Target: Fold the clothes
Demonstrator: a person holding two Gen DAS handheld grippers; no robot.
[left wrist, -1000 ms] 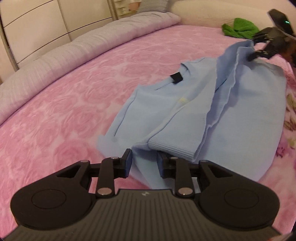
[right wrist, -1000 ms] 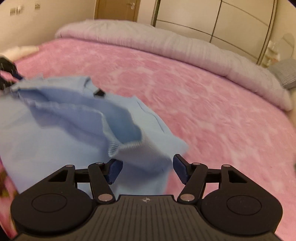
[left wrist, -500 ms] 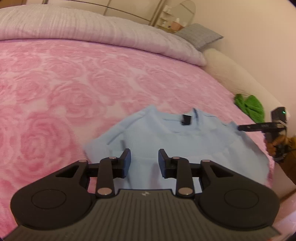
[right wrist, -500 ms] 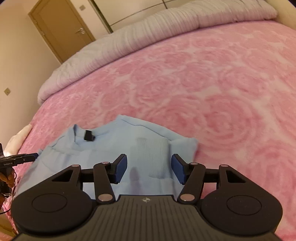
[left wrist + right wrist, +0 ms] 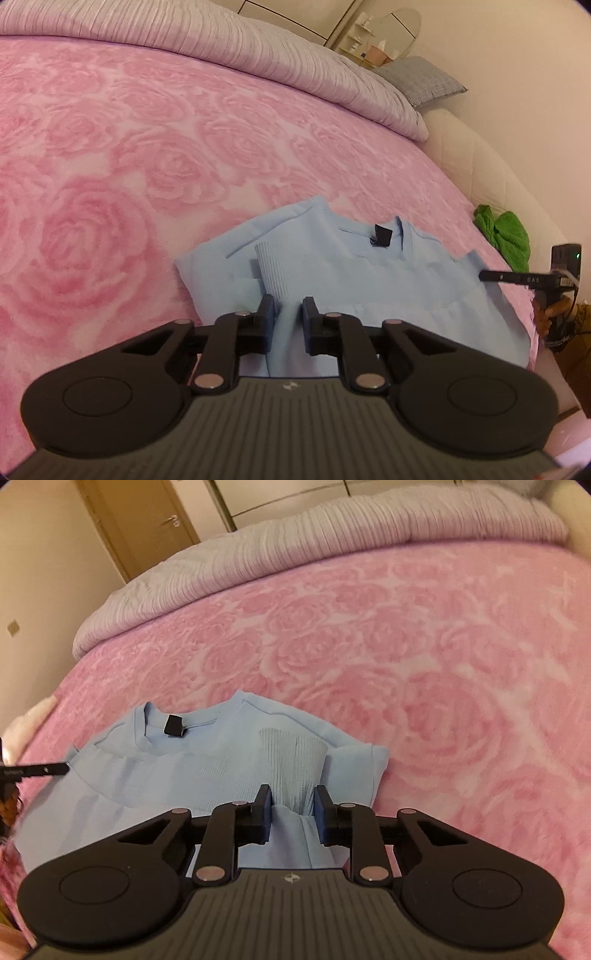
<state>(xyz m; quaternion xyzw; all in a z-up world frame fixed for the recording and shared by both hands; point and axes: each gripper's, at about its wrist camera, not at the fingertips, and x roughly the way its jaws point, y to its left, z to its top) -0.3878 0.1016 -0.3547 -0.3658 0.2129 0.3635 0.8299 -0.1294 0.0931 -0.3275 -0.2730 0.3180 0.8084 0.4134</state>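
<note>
The light-blue sweater [image 5: 343, 273], soft, limp knit near the bed's [image 5: 147, 155] edge, is pinched at its near hem by both just-closed left tongs [image 5: 288, 317] and right tongs [image 5: 292, 805], where gripping suits it.

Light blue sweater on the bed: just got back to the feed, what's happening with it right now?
A person is folding the light blue sweater on the pink rose-patterned blanket, a handheld gripper in each hand. Its sleeves are already folded in across the body, black neck label showing. Both grippers sit at the near hem: the left gripper and the right gripper have just been closing, each with a pinch of the fabric between its fingers. A green cloth lies at the bed's edge.
</note>
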